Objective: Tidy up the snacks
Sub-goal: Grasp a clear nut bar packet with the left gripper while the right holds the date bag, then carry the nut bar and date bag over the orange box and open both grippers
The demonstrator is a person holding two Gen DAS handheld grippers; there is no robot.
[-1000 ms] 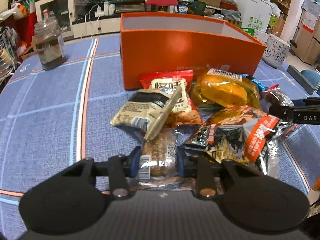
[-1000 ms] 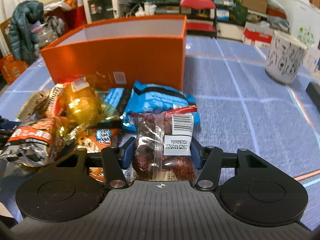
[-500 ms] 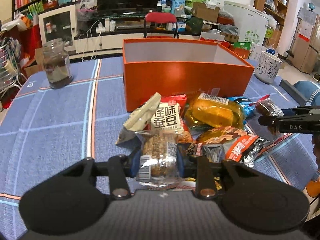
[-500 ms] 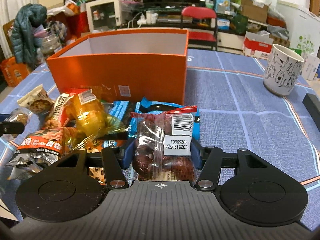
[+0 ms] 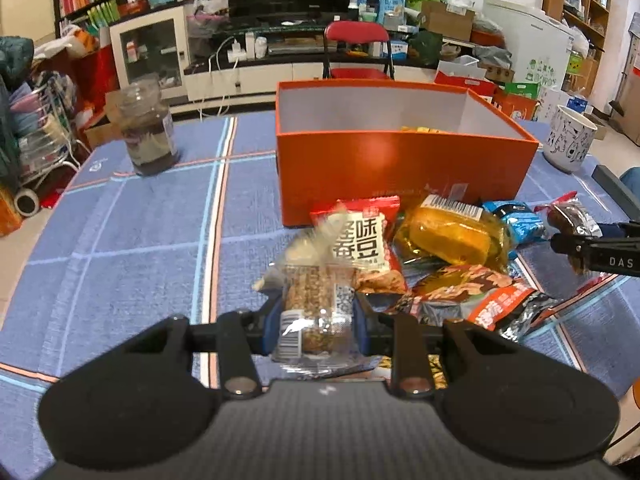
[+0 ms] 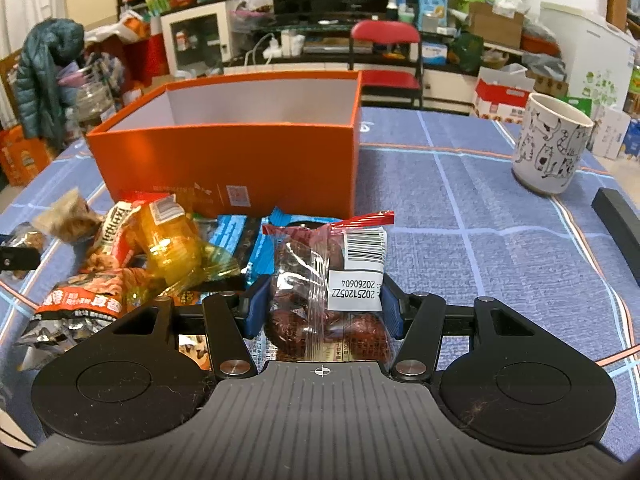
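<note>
**Two snack packets gripped in front of the orange box**

A clear packet holding a seeded grain bar is clamped between the blue pads of the left gripper, whose jaws are drawn tight on it. The packet is seen raised above the blue checked tablecloth, with its barcode end toward the camera. A second, pale packet appears blurred just behind it.

A clear bag of dark red fruit, with a red top strip and a white date label, is clasped by the right gripper; its pads are pressed against both sides of the bag. In the left view that gripper is seen at the right edge, with the bag at its tip.

The remaining snacks are heaped on the cloth between the grippers and the orange box. A red-and-white packet with large black characters is seen nearest the box wall, a yellow-wrapped cake beside it, blue packets to its right, and a foil bag with an orange band closest to the grippers.

The box stands open, its inside white; a yellow strip of something is just visible at its bottom, but it cannot be made out.

A dark-filled glass jar stands on the cloth well to the left of the box, and a white cup with cat drawings well to its right.
</note>
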